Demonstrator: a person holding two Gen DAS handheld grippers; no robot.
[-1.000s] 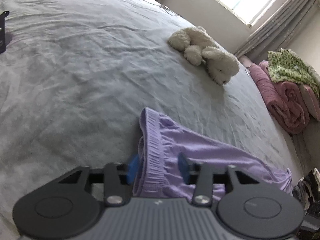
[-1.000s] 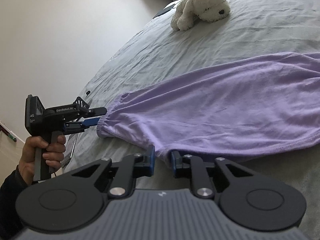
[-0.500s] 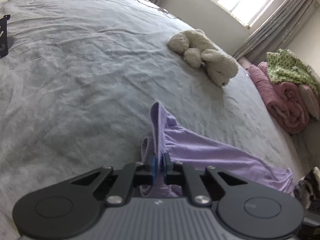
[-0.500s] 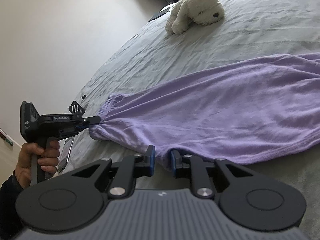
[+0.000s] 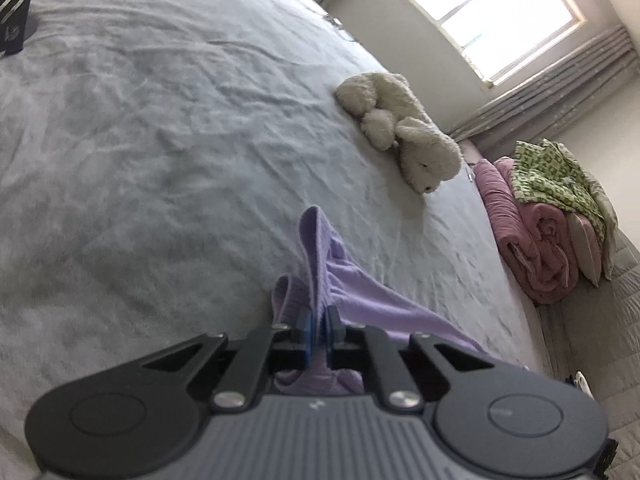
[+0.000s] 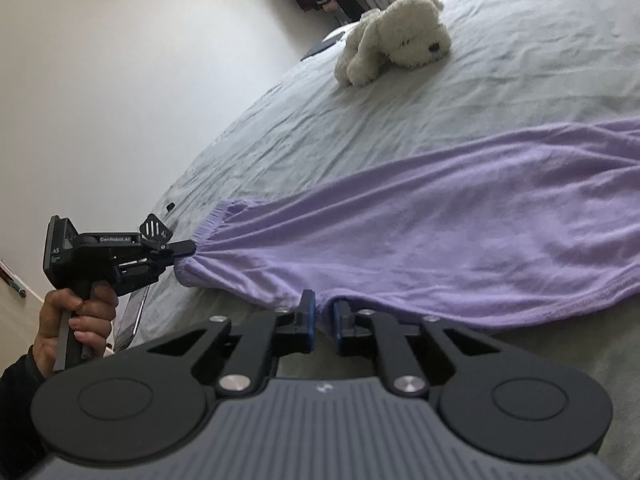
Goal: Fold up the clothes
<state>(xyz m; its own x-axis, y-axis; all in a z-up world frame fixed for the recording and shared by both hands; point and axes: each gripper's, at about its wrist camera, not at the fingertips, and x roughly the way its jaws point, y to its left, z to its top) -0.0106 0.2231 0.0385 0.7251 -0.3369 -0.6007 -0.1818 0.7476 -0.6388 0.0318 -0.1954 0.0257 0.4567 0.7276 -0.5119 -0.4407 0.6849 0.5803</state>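
The lilac trousers (image 6: 420, 236) lie spread along the near edge of the bed (image 6: 520, 64), the left gripper (image 5: 317, 326) with jaws clamped on the ribbed waistband and the right gripper (image 6: 323, 322) with jaws just closing on the lower hem fold.

Left tool (image 5: 318, 330) clamped; right tool (image 6: 323, 320) closing.

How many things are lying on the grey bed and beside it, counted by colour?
Purple: 1, the purple garment
White: 1, the plush dog
Pink: 1, the rolled blanket beside the bed
Green patterned: 1, the cloth on that blanket
Total: 4
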